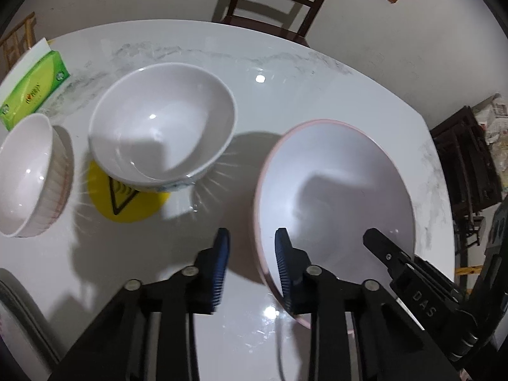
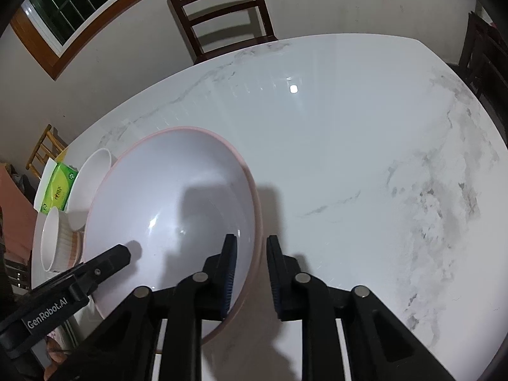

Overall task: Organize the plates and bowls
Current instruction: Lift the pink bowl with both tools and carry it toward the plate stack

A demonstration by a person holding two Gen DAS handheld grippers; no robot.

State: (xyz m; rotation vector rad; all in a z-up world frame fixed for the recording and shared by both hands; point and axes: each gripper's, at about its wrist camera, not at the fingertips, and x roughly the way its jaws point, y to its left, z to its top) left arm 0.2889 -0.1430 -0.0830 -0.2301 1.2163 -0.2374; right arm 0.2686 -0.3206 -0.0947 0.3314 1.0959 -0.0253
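A large white bowl with a pink rim (image 1: 336, 197) sits on the white marble table (image 1: 285, 73); it also shows in the right wrist view (image 2: 171, 209). My left gripper (image 1: 252, 247) is open, its fingers straddling the bowl's near-left rim without closing on it. My right gripper (image 2: 250, 254) is open, straddling the bowl's right rim; one of its fingers (image 1: 381, 247) reaches into the bowl. A medium white bowl with blue pattern (image 1: 162, 130) stands on a yellow mat (image 1: 127, 200). A ribbed white bowl (image 1: 28, 174) stands at the left.
A green tissue box (image 1: 35, 92) lies at the far left of the table. Dark wooden chairs (image 1: 273, 3) stand behind the table, and another (image 2: 485, 57) at the right. The right half of the table (image 2: 381, 158) is bare marble.
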